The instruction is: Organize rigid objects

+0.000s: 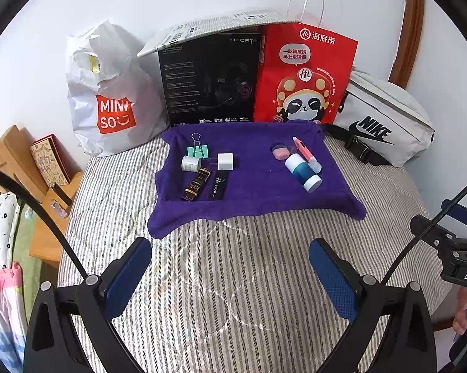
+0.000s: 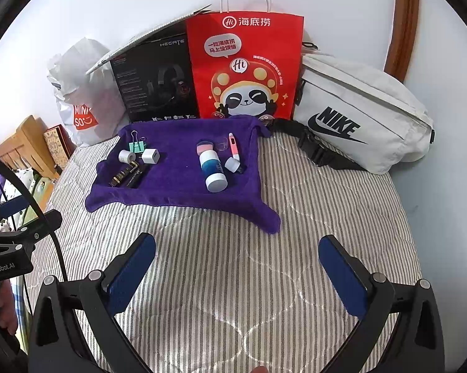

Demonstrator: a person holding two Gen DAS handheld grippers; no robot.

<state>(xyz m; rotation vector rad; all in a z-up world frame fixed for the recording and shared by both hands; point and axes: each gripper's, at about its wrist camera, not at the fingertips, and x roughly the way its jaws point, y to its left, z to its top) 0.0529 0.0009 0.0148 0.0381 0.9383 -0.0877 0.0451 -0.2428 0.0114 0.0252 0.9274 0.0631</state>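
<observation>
A purple towel lies on the striped bed. On its left sit a green binder clip, a white charger cube, a small white jar and two dark tubes. On its right lie a blue-and-white bottle, a pink round case and a pink pen. My left gripper and right gripper are open and empty, held over the bed in front of the towel.
Behind the towel stand a white Miniso bag, a black Hecate box, a red paper bag and a white Nike waist bag against the wall. A wooden bedside stand is at the left.
</observation>
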